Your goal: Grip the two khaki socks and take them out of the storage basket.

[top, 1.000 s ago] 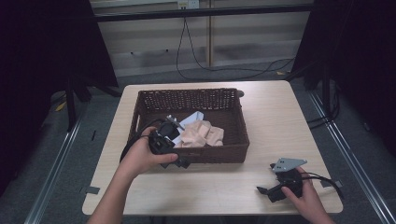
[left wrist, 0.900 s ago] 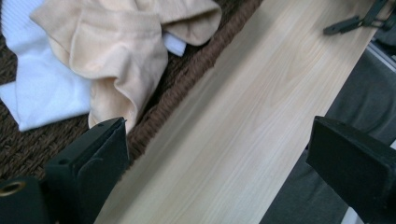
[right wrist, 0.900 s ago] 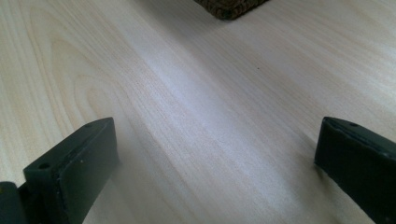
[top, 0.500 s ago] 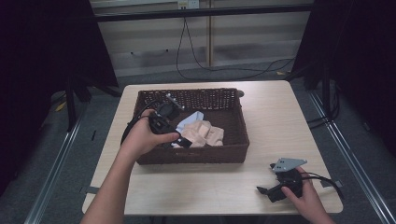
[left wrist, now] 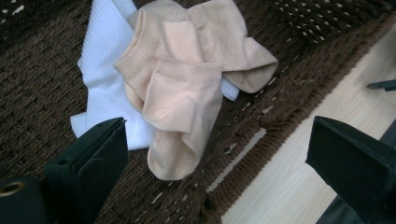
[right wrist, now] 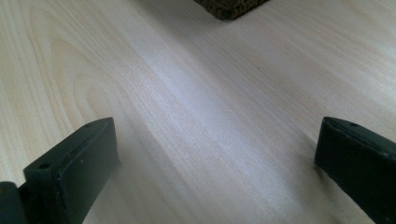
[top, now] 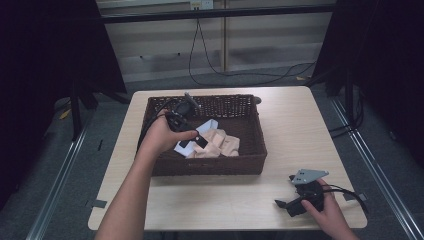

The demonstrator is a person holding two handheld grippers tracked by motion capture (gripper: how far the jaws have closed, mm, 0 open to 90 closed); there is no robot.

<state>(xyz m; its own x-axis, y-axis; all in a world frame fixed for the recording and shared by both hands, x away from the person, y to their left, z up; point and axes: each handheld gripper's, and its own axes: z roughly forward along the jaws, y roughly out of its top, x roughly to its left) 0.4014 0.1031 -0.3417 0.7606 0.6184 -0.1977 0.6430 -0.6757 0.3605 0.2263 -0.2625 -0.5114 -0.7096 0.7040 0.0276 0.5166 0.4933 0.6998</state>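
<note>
Left gripper (top: 192,141) moved deeper over basket (top: 250,162), above socks (left wrist: 187,88), jaws wide, empty.

No writing, label, brand, number or sign can be read anywhere in these pictures: none on the socks, the basket, the table or either gripper, and the pale plate on the back wall in the high view is too small to make out
</note>
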